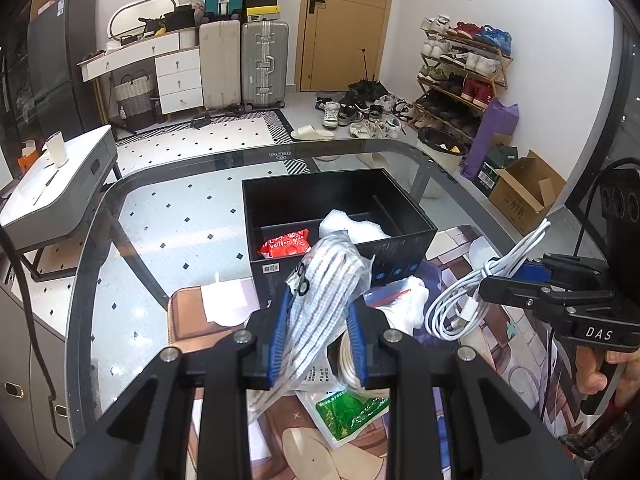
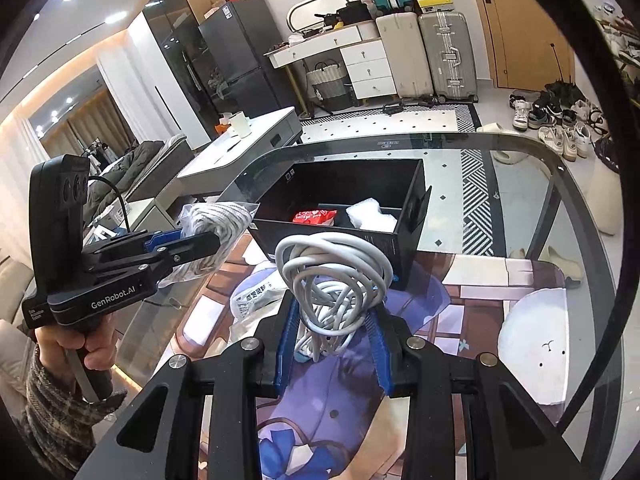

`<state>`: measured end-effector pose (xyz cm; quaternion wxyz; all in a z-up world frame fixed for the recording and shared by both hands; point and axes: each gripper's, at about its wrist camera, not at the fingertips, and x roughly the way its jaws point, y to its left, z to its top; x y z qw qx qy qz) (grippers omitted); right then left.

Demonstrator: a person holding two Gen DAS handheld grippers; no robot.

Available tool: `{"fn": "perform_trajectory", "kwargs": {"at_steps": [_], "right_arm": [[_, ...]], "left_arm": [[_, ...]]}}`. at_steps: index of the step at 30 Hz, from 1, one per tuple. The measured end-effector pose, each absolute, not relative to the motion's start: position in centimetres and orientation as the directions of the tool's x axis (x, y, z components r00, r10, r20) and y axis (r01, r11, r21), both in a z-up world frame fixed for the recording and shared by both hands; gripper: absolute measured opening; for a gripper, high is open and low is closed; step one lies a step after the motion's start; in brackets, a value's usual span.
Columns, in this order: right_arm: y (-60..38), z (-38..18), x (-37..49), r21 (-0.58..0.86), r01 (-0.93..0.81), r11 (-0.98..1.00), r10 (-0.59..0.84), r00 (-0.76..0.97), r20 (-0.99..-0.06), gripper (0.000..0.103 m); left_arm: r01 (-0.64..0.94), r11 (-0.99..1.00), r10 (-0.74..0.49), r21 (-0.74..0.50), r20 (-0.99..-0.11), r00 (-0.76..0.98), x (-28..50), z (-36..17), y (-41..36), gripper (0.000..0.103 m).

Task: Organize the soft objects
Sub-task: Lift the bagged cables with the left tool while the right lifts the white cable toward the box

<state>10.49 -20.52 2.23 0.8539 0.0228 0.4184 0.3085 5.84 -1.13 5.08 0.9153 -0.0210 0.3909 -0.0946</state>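
My left gripper (image 1: 318, 308) is shut on a clear bag of striped white cloth (image 1: 324, 280) and holds it above the mat, just in front of the black box (image 1: 404, 252). It also shows in the right wrist view (image 2: 218, 242) with the bag (image 2: 216, 216). My right gripper (image 2: 334, 320) is shut on a coiled white cable (image 2: 340, 276), held near the box (image 2: 404, 248). In the left wrist view the cable (image 1: 472, 292) hangs from the right gripper (image 1: 486, 286). The box holds a red packet (image 1: 286, 244) and white bubble wrap (image 1: 352, 226).
A printed mat (image 2: 460, 292) covers the near part of the glass table (image 1: 160, 216). On it lie a green packet (image 1: 348, 412), a zip bag with white stuff (image 1: 400, 300), a coil of beige rope (image 1: 348, 368) and a white labelled packet (image 2: 256, 296).
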Motion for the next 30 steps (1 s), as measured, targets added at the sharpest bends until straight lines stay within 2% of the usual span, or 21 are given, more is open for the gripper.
{"fn": "perform_trajectory", "kwargs": {"at_steps": [30], "right_arm": [[-18.9,5.1,13.3,0.257,-0.542,0.800,0.556,0.510,-0.657,0.033]], "left_arm": [[0.101,0.993,-0.112,-0.057,-0.693,0.712,6.8,6.7,-1.2,0.025]]}}
